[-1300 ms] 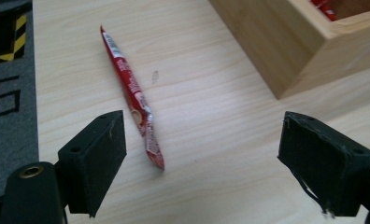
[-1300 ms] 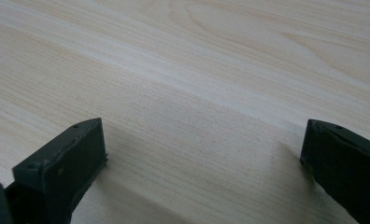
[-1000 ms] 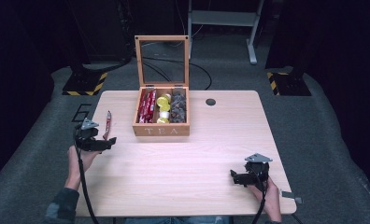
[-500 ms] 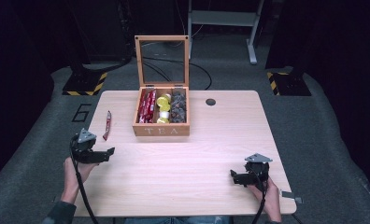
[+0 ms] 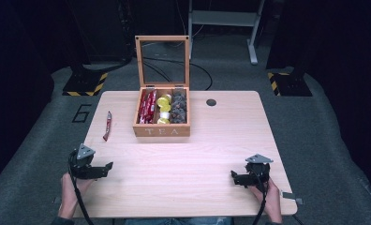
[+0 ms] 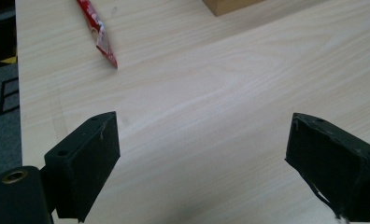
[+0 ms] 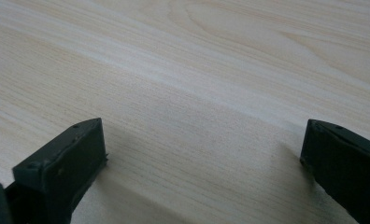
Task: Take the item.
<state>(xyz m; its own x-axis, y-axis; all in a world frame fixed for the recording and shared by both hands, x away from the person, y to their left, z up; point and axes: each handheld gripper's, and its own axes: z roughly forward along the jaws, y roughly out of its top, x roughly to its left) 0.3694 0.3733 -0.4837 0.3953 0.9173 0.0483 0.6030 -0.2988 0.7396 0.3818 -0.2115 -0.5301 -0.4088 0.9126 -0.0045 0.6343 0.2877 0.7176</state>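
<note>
High view, left tool [image 5: 109,166] wide, red packet [image 5: 107,125] apart

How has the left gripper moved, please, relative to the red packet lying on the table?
Yes. The left gripper has drawn back toward the person, away from the red packet, which lies in place left of the tea box.

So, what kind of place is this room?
Probably a lab or recording studio, not a home: a lone wooden table on grey carpet, black stand bases marked with yellow-black hazard tape, and loose cables trailing behind the tea box.
</note>
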